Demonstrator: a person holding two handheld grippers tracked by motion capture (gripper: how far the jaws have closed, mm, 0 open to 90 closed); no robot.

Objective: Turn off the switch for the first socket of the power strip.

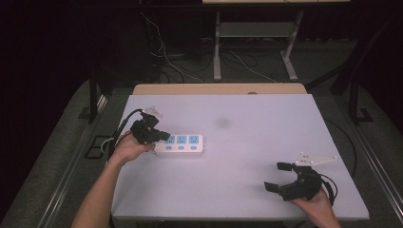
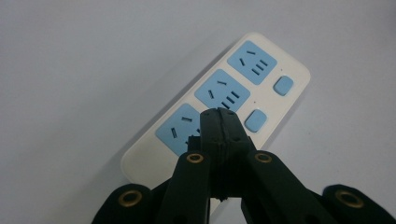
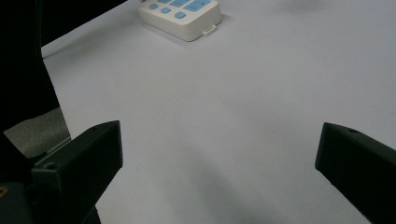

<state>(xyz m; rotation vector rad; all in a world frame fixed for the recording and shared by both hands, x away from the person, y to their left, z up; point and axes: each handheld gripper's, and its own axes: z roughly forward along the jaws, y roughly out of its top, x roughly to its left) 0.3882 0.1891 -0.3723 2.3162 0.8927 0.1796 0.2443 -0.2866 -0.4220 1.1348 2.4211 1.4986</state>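
A white power strip with three pale blue socket faces and three small blue buttons lies flat on the white tabletop, toward its left side and roughly midway between the near and far edges, its long axis running left to right. The left hand-held gripper sits at the strip's left end, gripped by the person's left hand, with a cable trailing off behind it toward the table's left edge. In the left gripper view its two black jaws are pressed together with nothing between them, and their joined tip lies over the nearest blue socket, beside the nearest button; whether the tip actually touches the socket face cannot be told. The right hand-held gripper is held by the right hand near the tabletop's front right corner, well apart from the strip, with a grey three-cornered plate on top. Its jaws stand wide apart and hold nothing; in the right gripper view they frame bare tabletop, with the power strip farther off at the top of that view. A faint dark smudge marks the surface beyond the strip.
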